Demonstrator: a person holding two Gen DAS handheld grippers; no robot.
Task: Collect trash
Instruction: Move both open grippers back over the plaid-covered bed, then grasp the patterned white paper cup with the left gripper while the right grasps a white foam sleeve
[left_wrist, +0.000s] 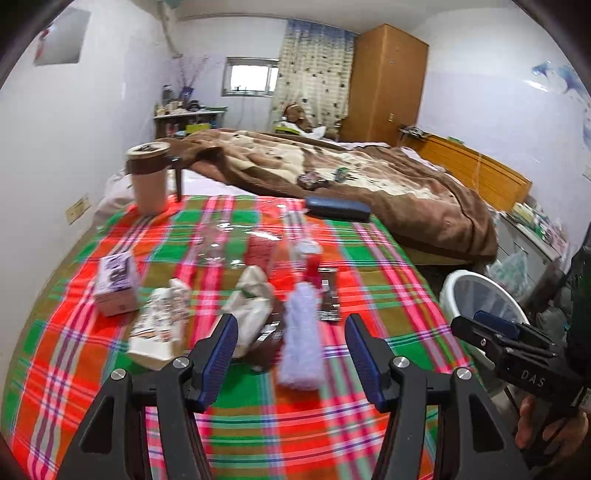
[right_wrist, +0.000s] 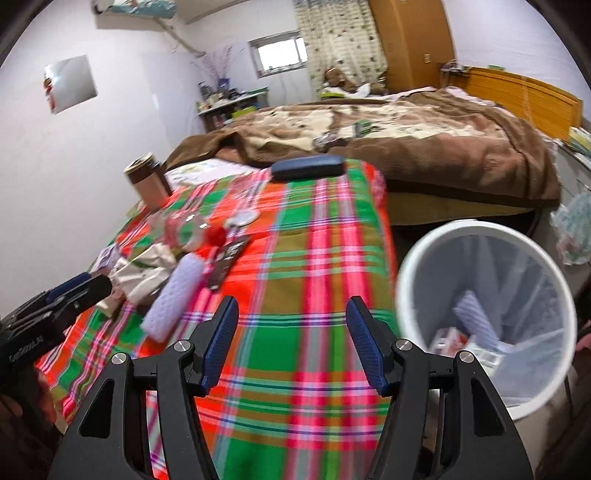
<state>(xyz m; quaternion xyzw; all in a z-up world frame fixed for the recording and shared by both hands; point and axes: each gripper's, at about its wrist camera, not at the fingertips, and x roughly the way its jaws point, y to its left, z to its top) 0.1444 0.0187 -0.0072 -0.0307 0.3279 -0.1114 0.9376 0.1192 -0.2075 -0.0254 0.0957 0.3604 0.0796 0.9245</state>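
Trash lies on a plaid cloth (left_wrist: 258, 435): a white foam sleeve (left_wrist: 300, 339), crumpled paper (left_wrist: 249, 299), a printed carton (left_wrist: 162, 325), a small box (left_wrist: 118, 284), a clear plastic bottle (left_wrist: 218, 240) and a dark wrapper (left_wrist: 328, 295). My left gripper (left_wrist: 291, 354) hangs open over the foam sleeve and paper, holding nothing. My right gripper (right_wrist: 291, 343) is open over bare cloth, empty. A white bin (right_wrist: 487, 314) with a clear liner stands to its right, with some trash inside. The foam sleeve (right_wrist: 173, 295) lies left of the right gripper.
A tan cup with a brown band (left_wrist: 149, 177) stands at the cloth's far left. A dark blue case (left_wrist: 338, 208) lies at the far edge. Beyond is a bed with a brown blanket (left_wrist: 369, 173). A person's hand (left_wrist: 546, 424) holds the right gripper (left_wrist: 484, 325).
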